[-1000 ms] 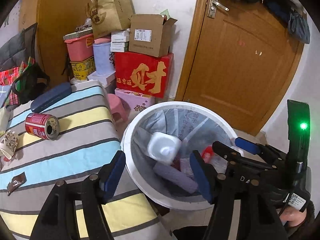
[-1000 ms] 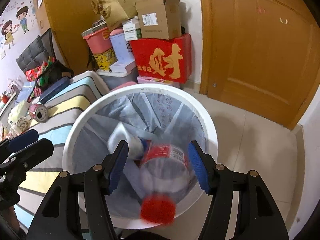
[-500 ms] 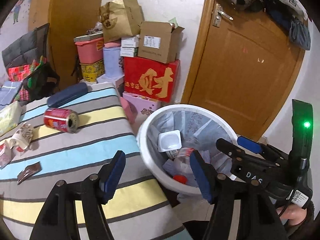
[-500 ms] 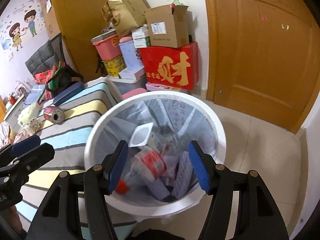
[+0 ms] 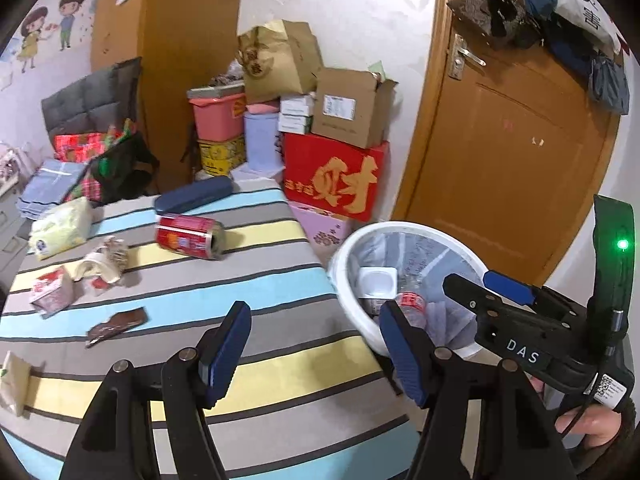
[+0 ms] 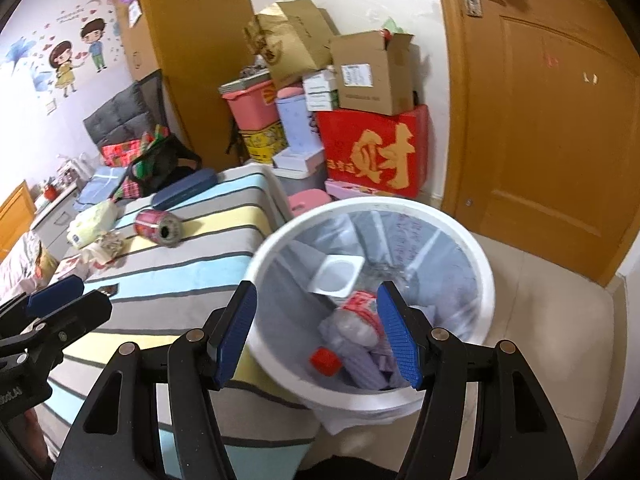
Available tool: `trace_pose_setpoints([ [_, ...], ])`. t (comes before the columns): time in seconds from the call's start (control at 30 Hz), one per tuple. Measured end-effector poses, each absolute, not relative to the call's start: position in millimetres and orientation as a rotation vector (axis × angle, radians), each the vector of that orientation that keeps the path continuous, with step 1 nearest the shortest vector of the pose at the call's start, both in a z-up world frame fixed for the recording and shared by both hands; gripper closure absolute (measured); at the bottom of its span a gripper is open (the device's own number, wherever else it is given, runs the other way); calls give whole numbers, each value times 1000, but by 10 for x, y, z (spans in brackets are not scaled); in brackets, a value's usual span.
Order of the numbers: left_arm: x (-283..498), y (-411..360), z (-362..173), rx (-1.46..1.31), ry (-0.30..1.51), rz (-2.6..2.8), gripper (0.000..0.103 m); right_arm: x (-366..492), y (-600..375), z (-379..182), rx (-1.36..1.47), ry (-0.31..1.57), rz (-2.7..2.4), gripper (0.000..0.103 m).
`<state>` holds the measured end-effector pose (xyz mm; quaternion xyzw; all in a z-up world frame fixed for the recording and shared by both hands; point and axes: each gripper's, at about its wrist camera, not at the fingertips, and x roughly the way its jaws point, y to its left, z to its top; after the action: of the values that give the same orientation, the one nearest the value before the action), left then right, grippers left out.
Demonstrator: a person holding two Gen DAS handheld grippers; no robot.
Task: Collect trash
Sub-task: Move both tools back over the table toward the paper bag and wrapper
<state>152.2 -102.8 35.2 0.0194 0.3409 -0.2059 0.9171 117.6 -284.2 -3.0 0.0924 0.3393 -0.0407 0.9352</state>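
Note:
My left gripper (image 5: 314,348) is open and empty above the striped bedspread (image 5: 248,296), left of the white trash bin (image 5: 344,256). On the bed lie a red can (image 5: 188,236), crumpled paper (image 5: 106,258), a small red-and-white carton (image 5: 50,294) and a brown wrapper (image 5: 116,322). My right gripper (image 6: 316,336) hangs open and empty over the near rim of the bin (image 6: 480,264). In the bin lie a white cup (image 6: 338,276) and a plastic bottle (image 6: 356,316) with a red cap. Each gripper shows in the other's view: right gripper (image 5: 476,284), left gripper (image 6: 68,300).
A blue case (image 5: 194,196) and a yellow tissue pack (image 5: 60,226) lie farther back on the bed. Stacked boxes with a red carton (image 5: 332,176) stand against the wall behind the bin. A wooden door (image 5: 500,160) with hanging bags is at right, tiled floor (image 6: 560,320) beside the bin.
The bottle that was dropping between the right fingers now lies in the bin. Both grippers have drawn back and up; the left view has swung left over the bed.

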Motion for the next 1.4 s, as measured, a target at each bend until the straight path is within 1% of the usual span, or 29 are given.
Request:
trace_pose_setpoints([
  [0.53,1279,-107,362,1,671,-254,37,1185,-2204,12,135,660,66,39],
  [1.1,1253,1193,224,-85,686,-12,37,1373,-1470,-79,50,700,236,39],
  [1.4,1311,1814,94,-108,713,97,37,1611,-994,-156,-31,734,376,39],
])
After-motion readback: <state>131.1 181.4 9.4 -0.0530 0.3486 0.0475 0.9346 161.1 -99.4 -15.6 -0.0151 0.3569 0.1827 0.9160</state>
